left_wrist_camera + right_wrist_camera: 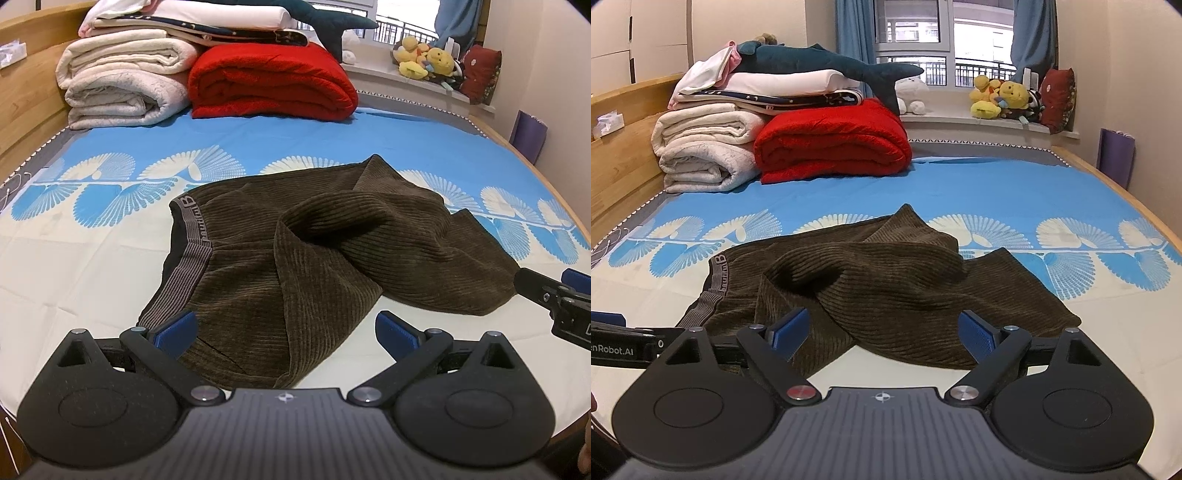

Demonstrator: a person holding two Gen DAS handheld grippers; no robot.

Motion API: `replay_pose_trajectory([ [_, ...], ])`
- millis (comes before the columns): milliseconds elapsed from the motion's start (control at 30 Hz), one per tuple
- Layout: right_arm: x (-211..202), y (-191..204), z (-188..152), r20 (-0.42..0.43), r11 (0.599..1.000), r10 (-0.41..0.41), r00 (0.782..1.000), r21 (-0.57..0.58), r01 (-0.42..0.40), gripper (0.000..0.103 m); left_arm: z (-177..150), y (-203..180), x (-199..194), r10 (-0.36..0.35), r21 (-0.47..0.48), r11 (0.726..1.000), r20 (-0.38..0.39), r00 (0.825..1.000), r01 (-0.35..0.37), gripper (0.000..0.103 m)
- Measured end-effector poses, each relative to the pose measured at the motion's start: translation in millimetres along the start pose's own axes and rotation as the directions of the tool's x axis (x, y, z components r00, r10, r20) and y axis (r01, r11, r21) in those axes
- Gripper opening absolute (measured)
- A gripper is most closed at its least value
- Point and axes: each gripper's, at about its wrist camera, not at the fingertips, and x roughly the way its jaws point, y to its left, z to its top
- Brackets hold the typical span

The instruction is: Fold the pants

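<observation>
Pants (pixel 295 251) of brown corduroy lie crumpled on the bed (pixel 74 266), on its blue and cream fan-patterned sheet, with a grey striped waistband (pixel 190 236) at their left whose lettering ends in a large "B", the rest too small to read. Left claw (pixel 286 332) hovers spread wide over the near waist end, and the right claw (pixel 882 332) is equally released above the near leg edge. Seen from the right wrist, the left tool's side reads "enRobot.AI" (pixel 611 350).

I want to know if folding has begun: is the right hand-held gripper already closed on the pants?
No, the right hand-held gripper stands wide open just before the crumpled brown pants, gripping nothing.
</observation>
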Motion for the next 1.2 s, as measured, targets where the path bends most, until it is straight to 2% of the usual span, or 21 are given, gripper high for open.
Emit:
replay_pose_trajectory([
  [200,0.0,0.2,0.4,0.000,1.000,0.001,1.000,0.013,-0.001,0.089,-0.7,1.2,-0.8,-0.001,0.002,1.000,0.001,1.000,0.001,0.103],
  [400,-1.4,0.4,1.4,-0.006,0.999,0.042,0.999,0.017,-0.042,0.089,-1.2,0.4,-0.9,0.002,0.005,1.000,0.001,1.000,-0.002,0.103],
  [800,2.3,-0.4,1.5,-0.030,1.000,0.024,0.999,0.012,-0.023,0.089,0.2,-2.6,-2.4,0.030,0.013,0.999,0.037,0.999,-0.031,0.103],
  [1000,1.9,-8.0,9.9,-0.019,0.999,0.037,0.999,0.029,-0.036,0.089,6.6,-4.9,-4.4,-0.002,0.030,1.000,0.064,0.998,0.000,0.103],
  [1100,0.3,-15.1,33.7,0.024,0.999,0.047,0.999,0.017,-0.047,0.085,26.5,-5.5,-0.7,-0.055,0.023,0.998,0.064,0.996,0.054,0.097],
  [1133,2.0,-17.1,46.2,0.048,0.999,0.041,0.998,0.005,-0.041,0.084,37.1,-5.9,1.2,-0.074,0.027,0.997,0.065,0.995,0.072,0.090],
  [1167,6.2,-19.2,60.2,0.068,1.000,0.031,0.997,-0.008,-0.030,0.079,47.4,-7.0,2.7,-0.083,0.033,0.996,0.067,0.994,0.081,0.085],
  [1200,12.0,-23.2,73.1,0.083,1.000,0.020,0.996,-0.010,-0.020,0.069,59.0,-9.4,5.0,-0.086,0.042,0.996,0.069,0.994,0.083,0.074],
])
